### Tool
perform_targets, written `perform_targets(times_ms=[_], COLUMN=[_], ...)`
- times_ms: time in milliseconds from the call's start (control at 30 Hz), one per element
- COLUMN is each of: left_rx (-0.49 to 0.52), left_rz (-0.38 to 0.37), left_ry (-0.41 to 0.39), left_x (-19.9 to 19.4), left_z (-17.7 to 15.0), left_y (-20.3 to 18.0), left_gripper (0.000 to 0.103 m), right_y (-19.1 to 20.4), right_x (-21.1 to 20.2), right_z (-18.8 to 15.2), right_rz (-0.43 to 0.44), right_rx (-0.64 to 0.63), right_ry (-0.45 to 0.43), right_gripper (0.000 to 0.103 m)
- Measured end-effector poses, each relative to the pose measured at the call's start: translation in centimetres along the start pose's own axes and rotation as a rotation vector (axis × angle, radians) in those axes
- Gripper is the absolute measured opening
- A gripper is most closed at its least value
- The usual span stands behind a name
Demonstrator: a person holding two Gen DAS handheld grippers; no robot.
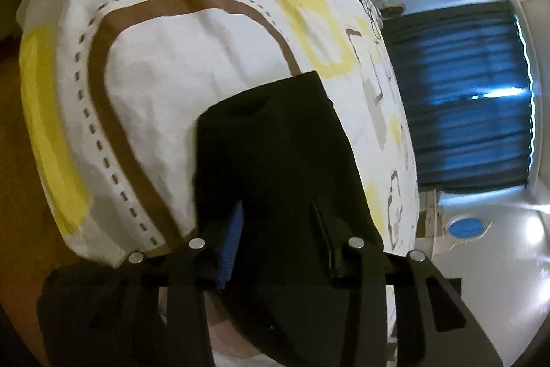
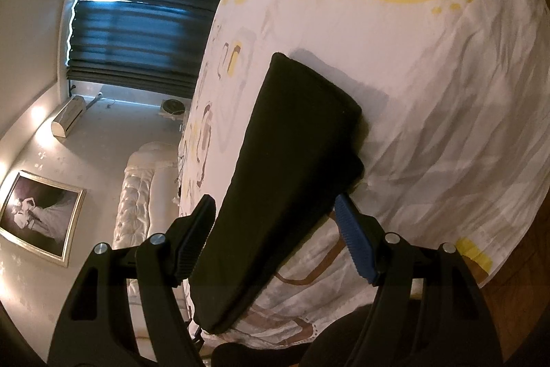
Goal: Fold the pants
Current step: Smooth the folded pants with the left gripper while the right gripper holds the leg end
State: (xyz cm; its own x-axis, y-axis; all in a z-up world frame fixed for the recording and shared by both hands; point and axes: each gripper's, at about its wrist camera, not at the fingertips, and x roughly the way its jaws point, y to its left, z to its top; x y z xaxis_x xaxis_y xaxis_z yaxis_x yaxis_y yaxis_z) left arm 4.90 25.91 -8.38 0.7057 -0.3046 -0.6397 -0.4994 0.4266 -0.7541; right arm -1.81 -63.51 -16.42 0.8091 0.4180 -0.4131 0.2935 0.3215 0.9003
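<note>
Folded black pants (image 1: 275, 133) lie as a long bundle on a bed sheet (image 1: 154, 74) printed white, yellow and brown. My left gripper (image 1: 277, 205) is shut on the near end of the bundle. Its blue pad (image 1: 232, 243) and black finger (image 1: 326, 239) are sunk into the cloth, which hides their tips. In the right wrist view the same pants (image 2: 295, 133) run away from me across the sheet (image 2: 429, 92). My right gripper (image 2: 273, 202) straddles them, open. The black pad (image 2: 192, 239) is at the cloth's edge and the blue pad (image 2: 355, 246) stands off it.
The bed's edge drops to a wooden floor (image 1: 20, 195) (image 2: 515, 281). Beyond the bed hang dark blue curtains (image 1: 464, 98) (image 2: 137, 6). A padded white headboard (image 2: 137, 195), a framed picture (image 2: 37, 215) and an air conditioner (image 2: 68, 119) are against the walls.
</note>
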Motion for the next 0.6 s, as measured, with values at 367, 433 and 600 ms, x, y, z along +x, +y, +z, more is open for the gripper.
perform_targets(times_ms=[367,433,600], left_rx=[0.010,0.020,0.040], left_rz=[0.042,0.052,0.081], left_ry=[-0.014,-0.020,-0.037], left_x=[0.2,0.4,0.5], left_z=[-0.3,-0.1,-0.2], left_y=[-0.1,-0.3,-0.1], left_gripper=[0.040,0.039,0.012], right_y=[0.1,0.0,0.2], right_x=[0.1,0.1,0.2], right_z=[-0.7,-0.8,-0.8], right_rz=[0.001,-0.003,-0.004], right_rx=[0.006,0.007,0.003], right_ry=[0.005,0.007,0.011], right_gripper=[0.073,0.073,0.073])
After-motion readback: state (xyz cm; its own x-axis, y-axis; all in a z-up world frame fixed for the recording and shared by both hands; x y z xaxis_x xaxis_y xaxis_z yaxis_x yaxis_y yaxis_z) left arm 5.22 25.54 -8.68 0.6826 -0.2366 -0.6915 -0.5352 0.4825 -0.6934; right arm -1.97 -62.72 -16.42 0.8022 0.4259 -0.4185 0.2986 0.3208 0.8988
